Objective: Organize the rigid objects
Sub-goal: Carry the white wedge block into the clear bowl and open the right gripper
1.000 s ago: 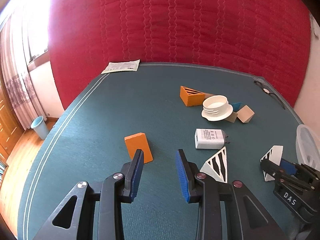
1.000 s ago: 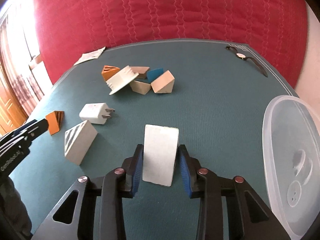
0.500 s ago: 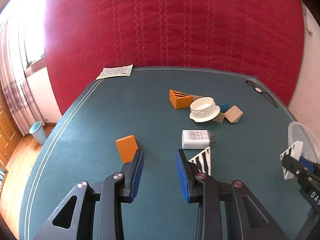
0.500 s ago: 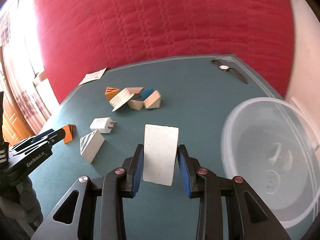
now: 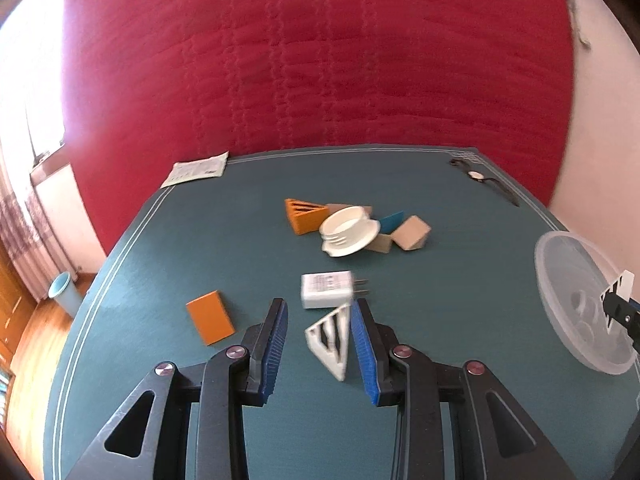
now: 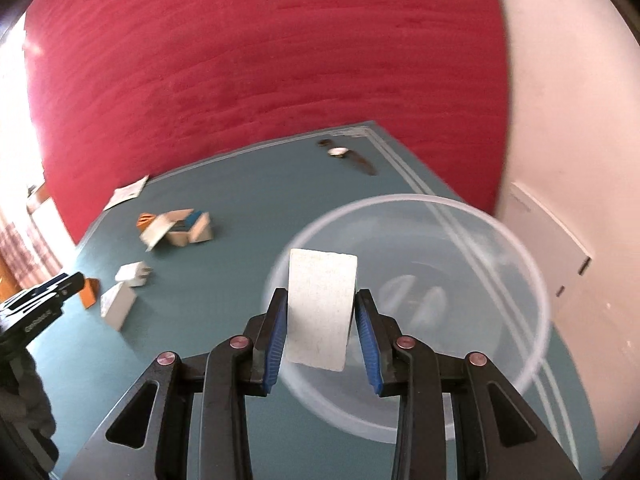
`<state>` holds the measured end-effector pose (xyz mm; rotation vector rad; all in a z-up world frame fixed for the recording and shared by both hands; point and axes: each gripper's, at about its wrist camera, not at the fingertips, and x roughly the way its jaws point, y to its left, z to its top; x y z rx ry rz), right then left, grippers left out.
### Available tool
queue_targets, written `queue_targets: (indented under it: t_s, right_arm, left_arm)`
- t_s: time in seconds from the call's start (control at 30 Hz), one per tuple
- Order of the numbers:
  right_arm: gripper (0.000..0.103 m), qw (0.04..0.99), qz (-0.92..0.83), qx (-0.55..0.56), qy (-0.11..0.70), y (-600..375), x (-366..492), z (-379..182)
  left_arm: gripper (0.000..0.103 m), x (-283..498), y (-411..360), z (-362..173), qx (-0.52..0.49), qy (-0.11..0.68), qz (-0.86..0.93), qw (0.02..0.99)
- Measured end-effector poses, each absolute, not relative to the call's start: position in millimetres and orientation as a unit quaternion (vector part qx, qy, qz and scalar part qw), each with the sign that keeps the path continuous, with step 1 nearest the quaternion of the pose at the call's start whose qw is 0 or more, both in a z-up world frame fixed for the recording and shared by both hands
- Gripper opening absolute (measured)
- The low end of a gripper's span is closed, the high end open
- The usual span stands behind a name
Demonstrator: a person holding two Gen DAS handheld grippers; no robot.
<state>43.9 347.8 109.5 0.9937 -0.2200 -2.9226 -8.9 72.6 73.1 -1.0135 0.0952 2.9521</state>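
Right wrist view: right hand-held gripper clamps a white block upright between its blue pads, held above the clear plastic bowl on the green tabletop. Left wrist view: left hand-held gripper has its jaws narrow and empty, nothing between the pads; a white striped wedge lies on the tabletop beyond them. Nearby lie an orange block, a white charger, and a cluster of blocks around a white cap.
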Motion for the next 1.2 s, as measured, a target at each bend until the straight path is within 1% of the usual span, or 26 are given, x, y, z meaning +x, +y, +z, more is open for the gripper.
queue_targets:
  t_s: [0.43, 0.53, 0.7, 0.97, 1.2]
  right_arm:
    - [0.036, -0.050, -0.931, 0.343, -0.111, 411, 46, 88]
    - [0.039, -0.057, -0.931, 0.342, -0.115, 420, 49, 86]
    - [0.040, -0.066, -0.931, 0.338, -0.117, 425, 51, 85]
    - [0.040, -0.077, -0.932, 0.331, -0.128, 431, 52, 88]
    - [0.040, -0.086, -0.931, 0.327, -0.136, 437, 51, 90]
  left_arm:
    - [0.035, 0, 132, 84, -0.321, 0.070, 0.941, 0.080]
    - [0.035, 2, 148, 85, -0.323, 0.077, 0.938, 0.103]
    - [0.035, 7, 176, 85, -0.326, 0.089, 0.930, 0.147]
    - [0.035, 3, 223, 75, -0.366, 0.075, 0.893, 0.253]
    - [0.035, 5, 254, 69, -0.382, 0.064, 0.868, 0.311]
